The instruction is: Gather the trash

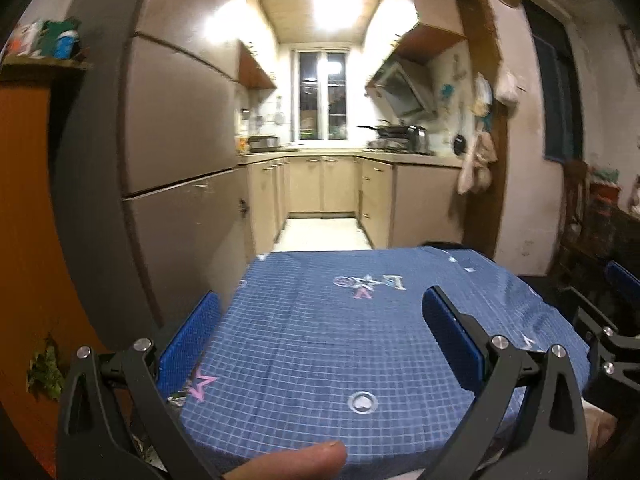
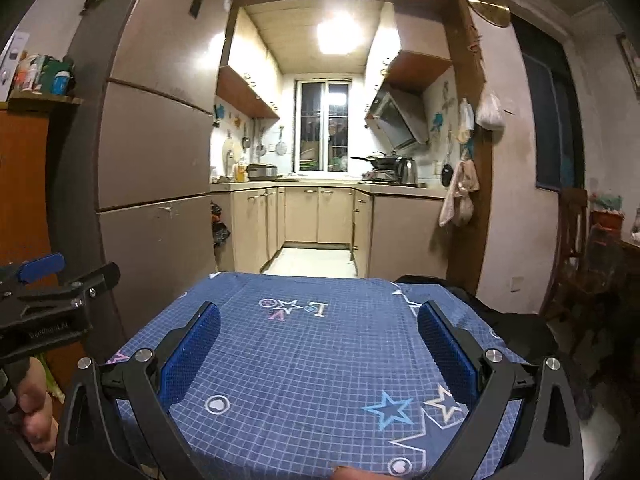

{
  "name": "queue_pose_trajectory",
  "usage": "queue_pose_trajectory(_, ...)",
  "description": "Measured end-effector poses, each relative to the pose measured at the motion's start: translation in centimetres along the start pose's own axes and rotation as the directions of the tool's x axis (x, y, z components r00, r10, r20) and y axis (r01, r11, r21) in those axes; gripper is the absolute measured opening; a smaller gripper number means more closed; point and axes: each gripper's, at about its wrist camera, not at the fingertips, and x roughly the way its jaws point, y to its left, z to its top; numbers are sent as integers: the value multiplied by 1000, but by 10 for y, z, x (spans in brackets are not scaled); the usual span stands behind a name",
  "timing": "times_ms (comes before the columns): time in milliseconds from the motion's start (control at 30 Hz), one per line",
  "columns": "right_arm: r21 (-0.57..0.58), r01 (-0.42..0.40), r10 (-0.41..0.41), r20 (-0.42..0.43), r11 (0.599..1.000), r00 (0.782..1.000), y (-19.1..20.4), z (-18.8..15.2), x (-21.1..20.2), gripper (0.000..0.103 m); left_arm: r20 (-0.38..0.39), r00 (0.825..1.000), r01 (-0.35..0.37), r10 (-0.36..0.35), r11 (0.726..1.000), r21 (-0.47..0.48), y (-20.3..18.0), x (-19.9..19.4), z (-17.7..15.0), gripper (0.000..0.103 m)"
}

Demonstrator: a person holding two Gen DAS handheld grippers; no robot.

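Two hand-held grippers hover over a table under a blue checked cloth (image 2: 304, 360), facing a lit kitchen (image 2: 320, 184) at the far end. The left gripper (image 1: 326, 336) and right gripper (image 2: 318, 350) both stand wide apart, holding nothing. No trash shows on the cloth in either view, so collection appears not yet begun or already cleared here. The cloth's print reads "LOVE" (image 2: 294, 308), upside down; faint lettering on the left gripper's body is unreadable.
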Motion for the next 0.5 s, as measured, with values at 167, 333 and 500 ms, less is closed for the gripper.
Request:
queue_pose_trajectory(167, 2, 23, -23, 0, 1000, 1000, -14, -4, -7, 98, -8, 999, 39, -39, 999, 14, -17, 2, -2, 97)
queue_pose_trajectory(333, 3, 25, -25, -2, 1000, 1000, -23, -5, -8, 98, -17, 998, 64, -64, 998, 2, -24, 6, -5, 97)
queue_pose_trajectory(500, -3, 22, -22, -8, 1000, 1000, -26, -7, -10, 98, -22, 998, 64, -64, 998, 6, -27, 8, -7, 97)
